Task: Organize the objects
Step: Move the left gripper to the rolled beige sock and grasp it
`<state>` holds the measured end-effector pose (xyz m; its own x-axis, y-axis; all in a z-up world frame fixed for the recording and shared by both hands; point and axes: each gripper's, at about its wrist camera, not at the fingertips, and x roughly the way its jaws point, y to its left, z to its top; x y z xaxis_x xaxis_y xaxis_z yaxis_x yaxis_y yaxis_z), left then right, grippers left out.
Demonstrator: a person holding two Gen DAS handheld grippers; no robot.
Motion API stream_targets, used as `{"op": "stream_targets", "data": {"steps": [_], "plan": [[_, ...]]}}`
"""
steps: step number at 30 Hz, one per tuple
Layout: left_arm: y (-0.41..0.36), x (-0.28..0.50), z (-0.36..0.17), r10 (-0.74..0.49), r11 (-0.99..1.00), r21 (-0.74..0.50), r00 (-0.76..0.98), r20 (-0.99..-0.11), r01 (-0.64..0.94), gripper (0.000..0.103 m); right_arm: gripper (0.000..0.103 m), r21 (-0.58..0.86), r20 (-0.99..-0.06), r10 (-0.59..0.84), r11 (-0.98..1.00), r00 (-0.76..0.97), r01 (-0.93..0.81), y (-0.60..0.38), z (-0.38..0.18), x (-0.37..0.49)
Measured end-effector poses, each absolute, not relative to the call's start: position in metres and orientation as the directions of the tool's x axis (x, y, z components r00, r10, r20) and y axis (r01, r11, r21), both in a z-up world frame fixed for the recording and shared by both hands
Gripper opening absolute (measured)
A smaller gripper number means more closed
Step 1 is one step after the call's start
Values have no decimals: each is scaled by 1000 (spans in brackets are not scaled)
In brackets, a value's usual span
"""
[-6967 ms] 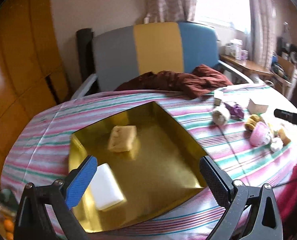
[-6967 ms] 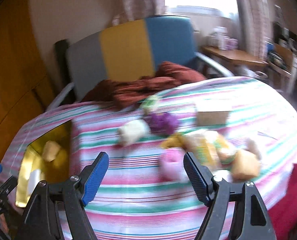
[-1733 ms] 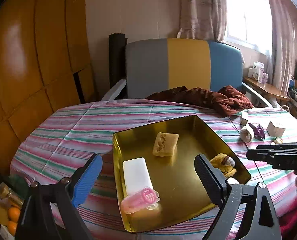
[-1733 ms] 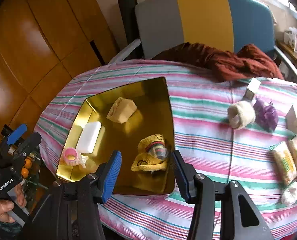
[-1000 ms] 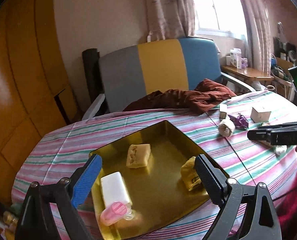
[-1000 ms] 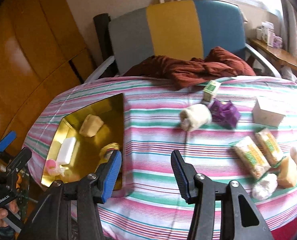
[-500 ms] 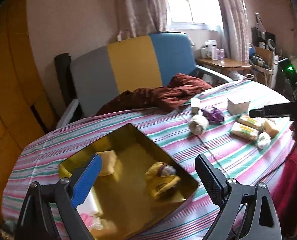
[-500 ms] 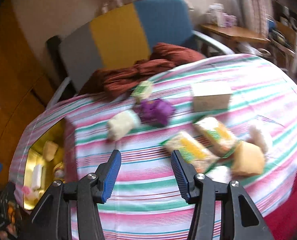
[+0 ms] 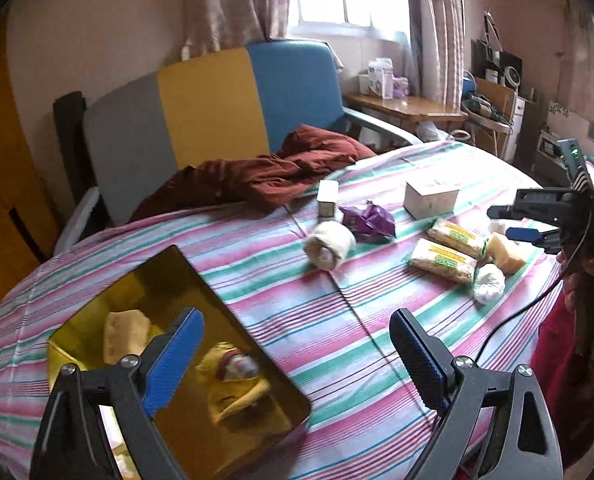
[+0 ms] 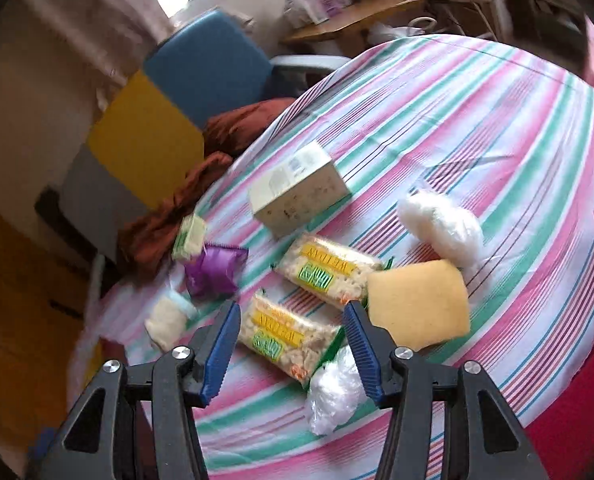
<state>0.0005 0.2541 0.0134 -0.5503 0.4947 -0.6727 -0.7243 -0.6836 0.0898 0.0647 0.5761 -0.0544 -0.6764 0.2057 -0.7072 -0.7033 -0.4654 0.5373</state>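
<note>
A gold tray [image 9: 185, 276] at the table's left holds a tan sponge [image 9: 123, 334] and a yellow cloth bundle [image 9: 233, 384]. My left gripper [image 9: 297, 356] is open and empty above the tray's right corner. My right gripper [image 10: 293, 344] is open and empty, hovering just above a clear snack pack [image 10: 287, 334], which sits between its fingers; it shows too in the left wrist view [image 9: 443, 260]. A second snack pack [image 10: 325, 272], a yellow sponge [image 10: 419, 304] and two white plastic wads [image 10: 443, 228] [image 10: 335, 390] lie close by.
A cream box [image 10: 297, 196], a small green carton [image 10: 189, 238], a purple wrapper [image 10: 215, 272] and a cream roll [image 10: 167, 320] lie farther back on the striped tablecloth [image 10: 477, 120]. A dark red cloth [image 9: 273, 172] drapes over the table's far edge by a chair [image 9: 201, 96].
The right gripper has moved right from the tray and dropped low over the snack packs. The left view has swung right. Earlier, a pink item and the yellow bundle were added to the tray.
</note>
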Motion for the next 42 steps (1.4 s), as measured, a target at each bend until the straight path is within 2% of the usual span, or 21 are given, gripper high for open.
{"op": "stream_targets", "data": {"steps": [6, 18, 36, 37, 39, 40, 42], "plan": [[285, -18, -2, 491, -677, 23, -474, -731, -736, 95, 60, 552, -700, 185, -473, -690, -686, 573, -55, 62], [350, -76, -29, 424, -700, -16, -397, -814, -714, 95, 61, 568, -706, 109, -504, -700, -651, 570, -60, 52], [429, -134, -79, 323, -625, 130, -406, -855, -770, 94, 61, 534, -750, 42, -551, -660, -642, 560, -69, 35], [431, -137, -83, 321, -622, 122, -393, -862, -774, 92, 61, 531, -752, 42, -551, -658, -643, 560, -69, 35], [432, -143, -92, 316, -620, 79, -341, -885, -780, 66, 61, 523, -760, 42, -553, -649, -648, 560, -69, 34], [430, -145, -94, 347, -620, 10, -286, -893, -784, 59, 61, 517, -765, 41, -557, -643, -650, 560, -69, 33], [426, -145, -93, 356, -634, -12, -278, -892, -773, 57, 61, 509, -770, 26, -577, -637, -639, 557, -68, 28]]}}
